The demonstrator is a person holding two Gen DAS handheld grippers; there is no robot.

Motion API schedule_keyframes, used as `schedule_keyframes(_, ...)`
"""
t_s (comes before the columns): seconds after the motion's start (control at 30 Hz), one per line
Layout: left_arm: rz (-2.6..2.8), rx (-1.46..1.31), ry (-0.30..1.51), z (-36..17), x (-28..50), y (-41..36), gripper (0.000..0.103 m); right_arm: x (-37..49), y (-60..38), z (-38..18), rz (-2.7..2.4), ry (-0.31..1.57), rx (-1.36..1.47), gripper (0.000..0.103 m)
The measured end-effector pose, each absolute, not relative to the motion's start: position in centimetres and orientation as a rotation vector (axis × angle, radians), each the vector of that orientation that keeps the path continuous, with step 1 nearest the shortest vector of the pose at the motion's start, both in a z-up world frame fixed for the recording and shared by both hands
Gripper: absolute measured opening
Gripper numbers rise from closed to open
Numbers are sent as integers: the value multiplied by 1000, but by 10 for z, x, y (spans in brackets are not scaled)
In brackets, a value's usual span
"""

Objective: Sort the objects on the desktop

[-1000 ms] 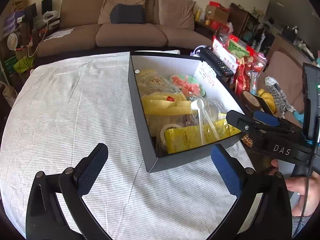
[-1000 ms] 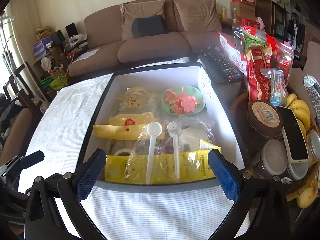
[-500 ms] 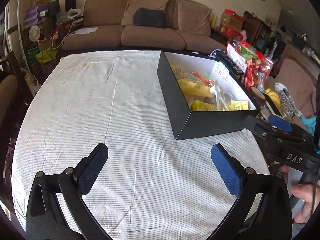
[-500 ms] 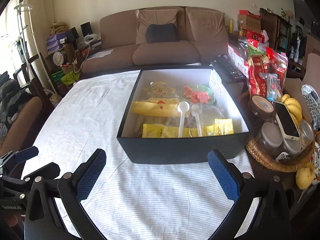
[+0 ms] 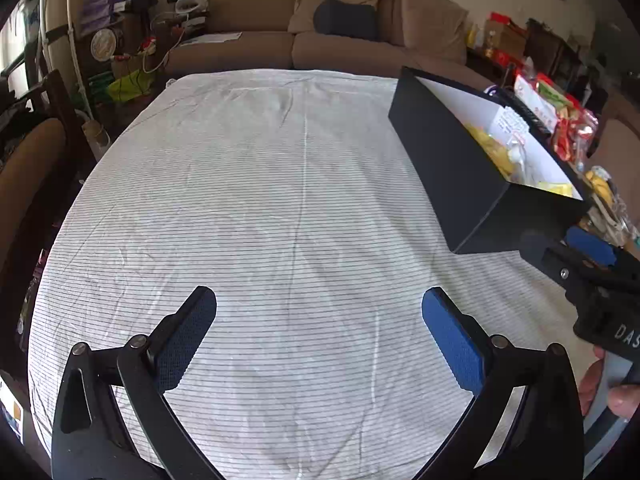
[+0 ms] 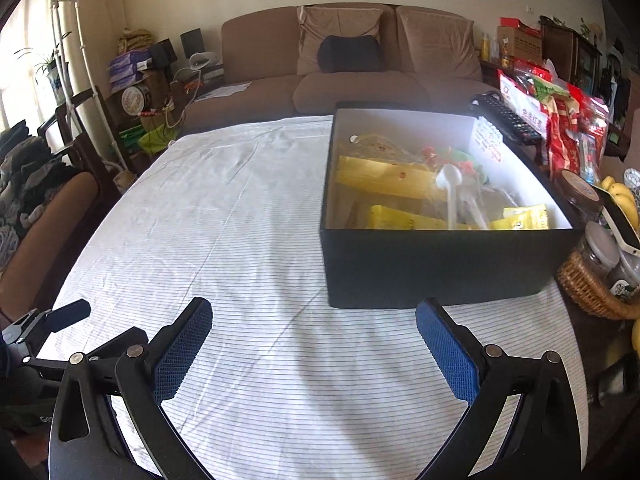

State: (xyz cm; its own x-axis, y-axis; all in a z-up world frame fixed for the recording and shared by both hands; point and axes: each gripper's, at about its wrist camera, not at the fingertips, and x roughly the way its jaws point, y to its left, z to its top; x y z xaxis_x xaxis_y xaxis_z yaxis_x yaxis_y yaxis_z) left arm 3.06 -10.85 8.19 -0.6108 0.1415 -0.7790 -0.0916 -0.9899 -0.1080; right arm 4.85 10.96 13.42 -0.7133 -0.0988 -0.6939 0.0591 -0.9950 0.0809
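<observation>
Matte black box [image 6: 440,268], striped wrinkled cloth [image 6: 240,240]; both grippers agape, mesh-textured blue pads [image 6: 182,356]

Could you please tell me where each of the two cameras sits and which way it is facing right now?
Left wrist: on the left gripper, facing over the striped tablecloth toward the sofa; shows its own open jaws, the right gripper and a hand.
Right wrist: on the right gripper, facing the black box; shows its open jaws and the left gripper.
Shared: tablecloth, box, sofa.
</observation>
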Motion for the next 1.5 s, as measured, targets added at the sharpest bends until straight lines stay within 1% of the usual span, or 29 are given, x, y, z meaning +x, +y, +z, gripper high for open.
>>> schedule_keyframes(0.13, 2763, -1313, -62, 74, 9, -133, 103, 29, 82, 121, -2794, -36, 1148, 103)
schedule_keyframes(0.33, 2807, -1346, -110, 52, -18, -164, 103, 1, 56, 87, -2762, -13, 1217, 103)
schedule_keyframes(0.4, 2794, -1369, -117, 41, -24, -168, 103, -6, 52, 76, -2755, -24, 1235, 103)
schedule_keyframes(0.53, 2791, -1395, -57, 23, -31, -164, 103, -19, 47, 57, -2742, -42, 1278, 103)
schedule_keyframes(0.67, 2777, -1420, -122, 16, -32, -165, 103, -20, 54, 48, -2751, -41, 1313, 103)
schedule_keyframes(0.8, 2752, -1392, -133, 18, -27, -143, 103, -9, 83, 51, -2800, -65, 1323, 103)
schedule_keyframes(0.97, 2702, -1367, -41, 16, -22, -97, 103, -3, 124, 52, -2846, -101, 1358, 103)
schedule_keyframes(1.13, 2678, -1406, -42, 6, -18, -71, 103, 1, 152, 51, -2870, -63, 1379, 103)
schedule_keyframes(1.27, 2678, -1416, -72, 3, -16, -54, 103, 7, 171, 50, -2882, -79, 1380, 103)
schedule_keyframes(1.5, 2677, -1405, -18, 2, -9, -21, 103, 15, 202, 51, -2902, -80, 1371, 103)
